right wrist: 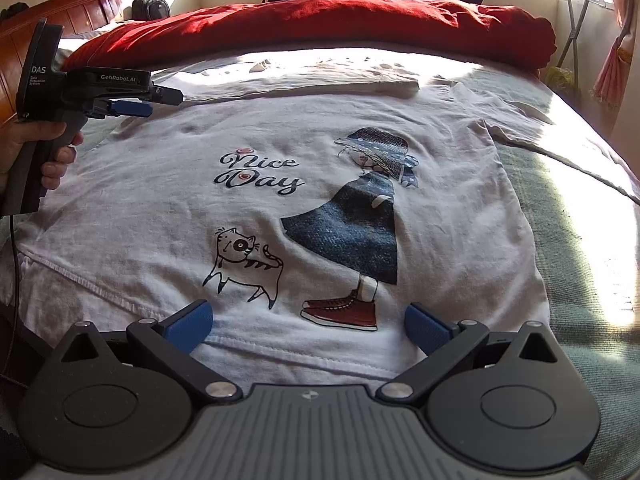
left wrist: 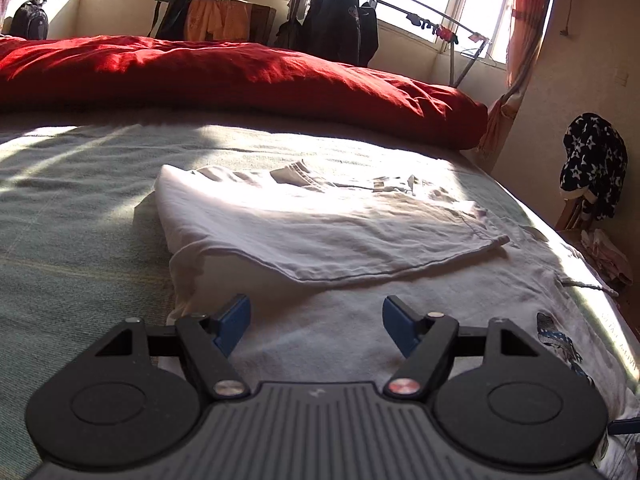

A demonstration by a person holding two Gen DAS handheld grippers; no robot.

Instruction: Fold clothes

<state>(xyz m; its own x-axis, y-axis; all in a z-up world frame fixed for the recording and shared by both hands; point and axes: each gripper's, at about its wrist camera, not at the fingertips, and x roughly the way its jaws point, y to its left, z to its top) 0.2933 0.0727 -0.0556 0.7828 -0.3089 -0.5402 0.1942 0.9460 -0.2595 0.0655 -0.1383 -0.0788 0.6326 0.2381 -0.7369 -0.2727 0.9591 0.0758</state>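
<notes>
- Nearest in the right wrist view are the right tongs (right wrist: 308, 326), their blue pads spread wide and gripping nothing, poised over the near hem of a white T-shirt (right wrist: 168, 204).
- That T-shirt lies flat and print-side up on the bed (right wrist: 580, 280) — the words "Nice Day", a cat, and a figure in a hat, blue dress and red sneaker all show. One sleeve reaches out to the right across the greenish-grey bed cover.
- The left tongs (left wrist: 316, 326) also stand wide with nothing between the pads, low over the plain white cloth at the shirt's left side.
- In the right wrist view the same left tongs (right wrist: 132, 108) appear at the left edge, held by a hand (right wrist: 24, 148) wrapped round the grey grip; from that side angle the gap between the pads cannot be judged.
- Beyond the spread shirt lies a folded white garment (left wrist: 320, 220), its near edge resting on the shirt's far end.
- A red duvet (left wrist: 240, 72) is bunched along the far side of the bed — sun falls in bright bands across it and the white clothes.
- Behind it stand windows, a drying rack (left wrist: 432, 12) with dark clothes hanging, and a dark backpack (left wrist: 30, 20) in the left corner.
</notes>
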